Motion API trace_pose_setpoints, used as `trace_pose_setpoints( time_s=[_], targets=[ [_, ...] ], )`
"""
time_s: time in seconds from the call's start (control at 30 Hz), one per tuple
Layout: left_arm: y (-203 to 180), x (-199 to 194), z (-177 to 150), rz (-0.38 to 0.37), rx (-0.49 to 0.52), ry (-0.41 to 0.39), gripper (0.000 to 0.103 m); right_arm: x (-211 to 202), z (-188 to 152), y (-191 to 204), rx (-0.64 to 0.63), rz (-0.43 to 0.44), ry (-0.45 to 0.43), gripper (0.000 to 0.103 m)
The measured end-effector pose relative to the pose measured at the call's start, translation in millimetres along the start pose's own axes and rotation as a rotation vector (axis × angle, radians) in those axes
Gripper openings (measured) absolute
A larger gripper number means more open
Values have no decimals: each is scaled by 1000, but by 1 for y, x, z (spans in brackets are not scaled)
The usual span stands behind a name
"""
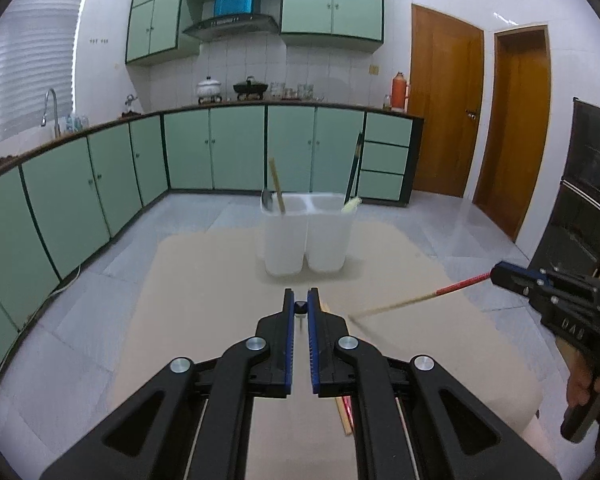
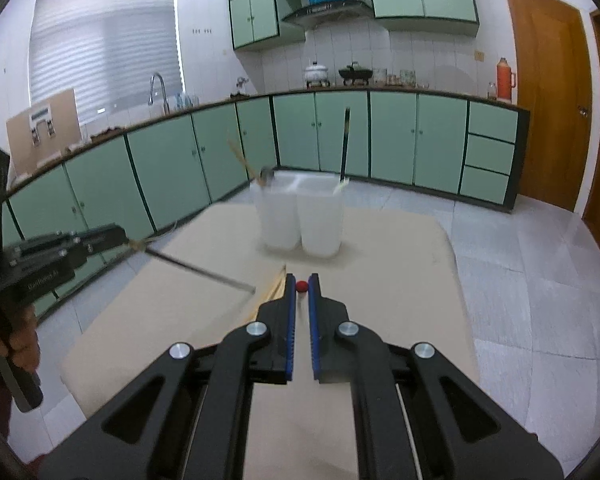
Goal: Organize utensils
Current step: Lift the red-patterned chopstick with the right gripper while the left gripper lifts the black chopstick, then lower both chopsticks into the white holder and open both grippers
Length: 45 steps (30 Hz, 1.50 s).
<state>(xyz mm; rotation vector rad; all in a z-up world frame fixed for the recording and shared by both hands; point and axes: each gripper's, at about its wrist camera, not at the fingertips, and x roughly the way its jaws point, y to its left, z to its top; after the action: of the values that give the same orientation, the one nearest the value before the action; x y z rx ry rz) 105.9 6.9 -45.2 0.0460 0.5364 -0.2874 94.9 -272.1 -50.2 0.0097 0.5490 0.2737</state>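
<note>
The left gripper (image 1: 301, 307) pinches a dark-ended chopstick (image 1: 300, 309) before the white two-compartment holder (image 1: 305, 236).

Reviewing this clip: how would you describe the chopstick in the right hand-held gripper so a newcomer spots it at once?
Start at the beige mat with the two white translucent plastic holders at its far end. To their right, the right hand-held gripper clamps a chopstick with a red handle end and pale wooden tip above the mat. Unlike the dark chopstick standing in the right-hand holder, it points sideways.
</note>
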Motion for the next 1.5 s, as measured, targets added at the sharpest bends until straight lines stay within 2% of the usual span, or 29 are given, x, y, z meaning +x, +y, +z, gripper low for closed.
trace_pose_setpoints(
  time_s=[0.63, 0.87, 1.0, 1.27, 1.5],
  targets=[
    [1, 1, 59, -75, 14, -55, 6, 8, 97, -15, -27, 95, -21, 5],
    [-3, 3, 103, -85, 38, -139, 6, 11, 145, -18, -59, 86, -93, 5],
    [-1, 9, 140, -82, 35, -207, 6, 16, 179, -25, -57, 73, -143, 5],
    [3, 39, 207, -52, 31, -319, 6, 44, 237, -35, -70, 7, -223, 5],
    [8, 89, 216, -14, 21, -288, 6, 101, 251, -42, -59, -3, -203, 5]
  ],
)
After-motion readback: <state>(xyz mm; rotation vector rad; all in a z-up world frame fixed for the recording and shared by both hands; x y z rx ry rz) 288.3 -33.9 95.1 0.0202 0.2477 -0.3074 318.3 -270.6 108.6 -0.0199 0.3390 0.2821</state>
